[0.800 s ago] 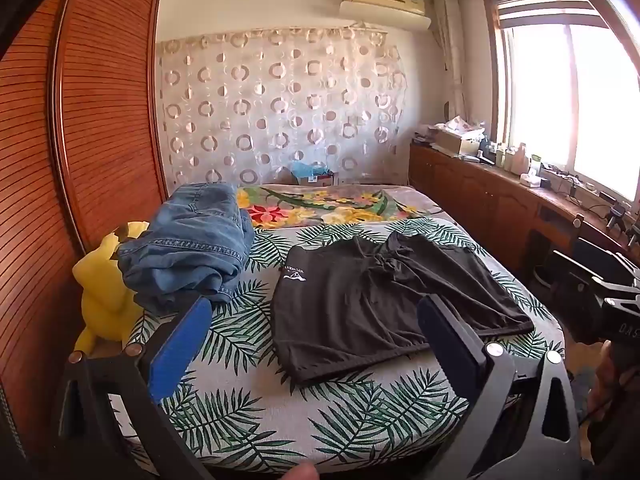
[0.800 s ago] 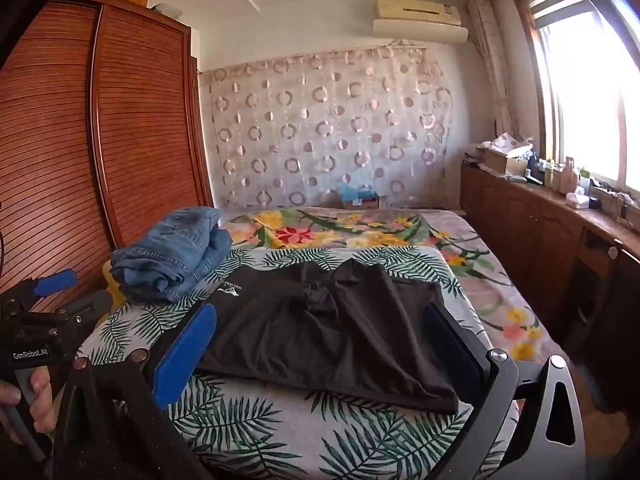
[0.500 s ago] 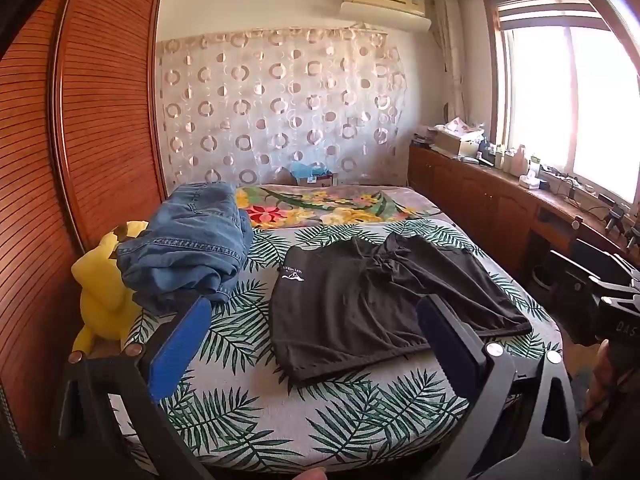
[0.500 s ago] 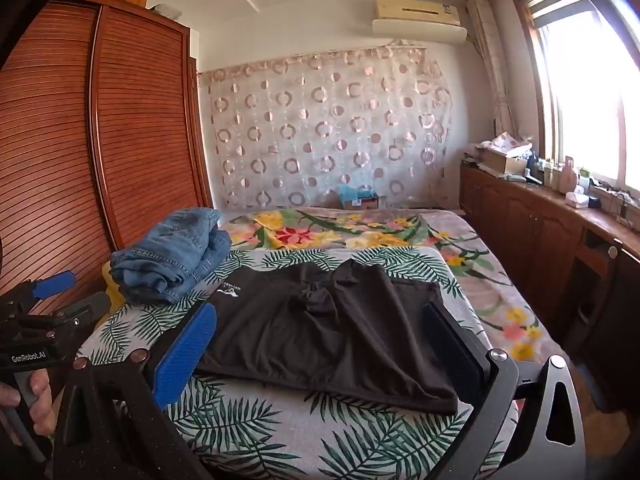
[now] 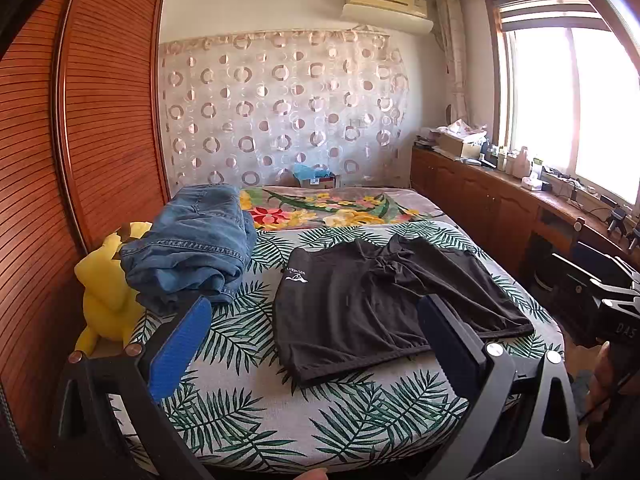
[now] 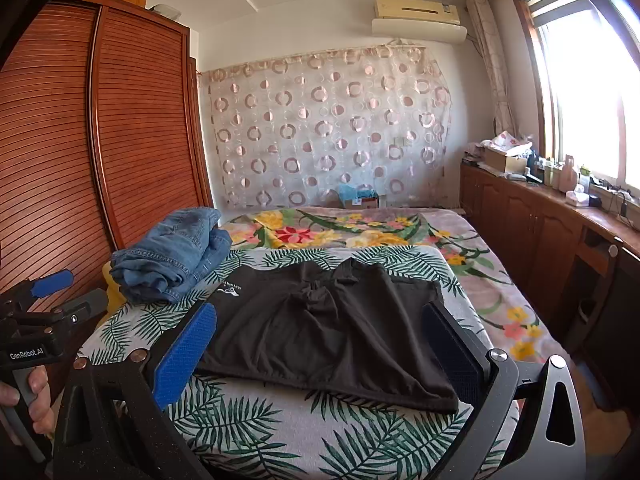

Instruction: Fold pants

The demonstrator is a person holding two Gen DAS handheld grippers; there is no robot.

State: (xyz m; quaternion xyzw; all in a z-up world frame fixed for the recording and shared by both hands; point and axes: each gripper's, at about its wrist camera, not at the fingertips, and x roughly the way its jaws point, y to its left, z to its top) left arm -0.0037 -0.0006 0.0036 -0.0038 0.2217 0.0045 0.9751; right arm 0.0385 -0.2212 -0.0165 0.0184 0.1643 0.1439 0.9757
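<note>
Black pants (image 5: 376, 304) (image 6: 332, 328) lie spread flat on the leaf-print bedspread (image 5: 352, 412) (image 6: 280, 428), a small white logo near their far left corner. My left gripper (image 5: 314, 344) hovers open over the bed's near edge, short of the pants, nothing between its blue pads. My right gripper (image 6: 320, 348) is also open and empty, held above the near hem of the pants. In the right wrist view the left gripper's body (image 6: 36, 320) shows at the far left, gripped by a hand (image 6: 24, 400).
Folded blue jeans (image 5: 192, 248) (image 6: 172, 260) are piled at the bed's left, beside a yellow plush toy (image 5: 108, 284). A floral blanket (image 5: 328, 208) covers the far bed. A slatted wooden wardrobe (image 5: 80, 140) stands left; a cluttered wooden counter (image 5: 500, 184) runs under the window.
</note>
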